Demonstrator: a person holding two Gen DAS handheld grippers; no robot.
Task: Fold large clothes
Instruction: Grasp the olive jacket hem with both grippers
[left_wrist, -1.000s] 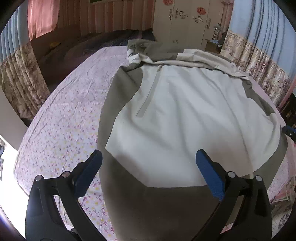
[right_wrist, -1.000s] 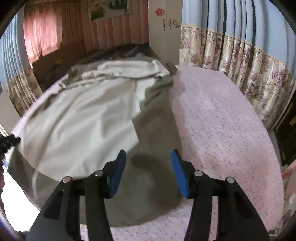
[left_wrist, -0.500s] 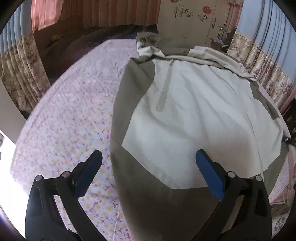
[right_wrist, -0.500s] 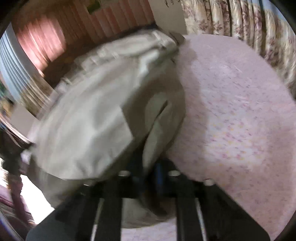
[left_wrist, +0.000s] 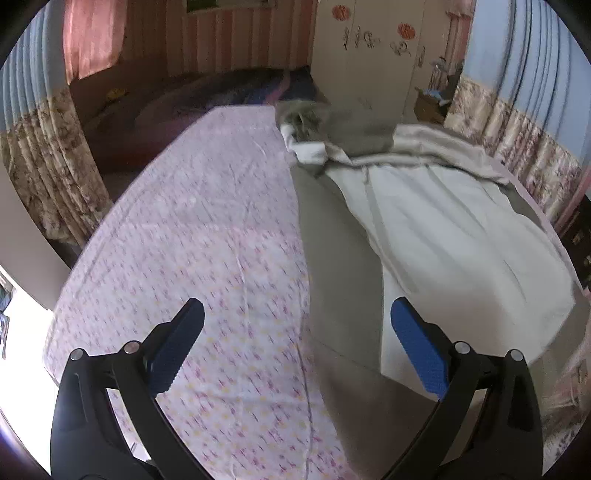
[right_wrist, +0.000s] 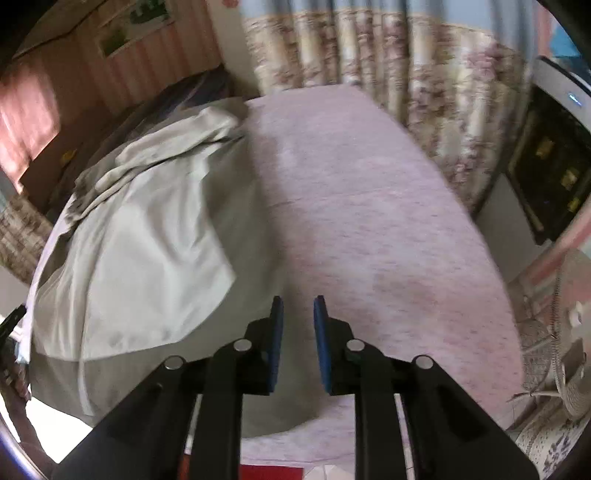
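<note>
Left tongs (left_wrist: 291, 347) at the bottom of the left wrist view, spread wide, nothing between the pads, hovering over the floral bed sheet (left_wrist: 192, 236) and the garment's dark edge; right tongs (right_wrist: 298, 332) low centre of the right wrist view, narrow gap and opening, nothing between them, cloth edge just below-left; large two-tone garment (left_wrist: 436, 236) lies on the bed, right half of the left view, left half of the right view (right_wrist: 147, 229); body mostly flat, sleeves and hood bunched at the far end (left_wrist: 314, 125); curtains (right_wrist: 369, 55) beyond; judgement: early stage, garment spread but no clean fold visible, side folds and final fold-over all left.
</note>
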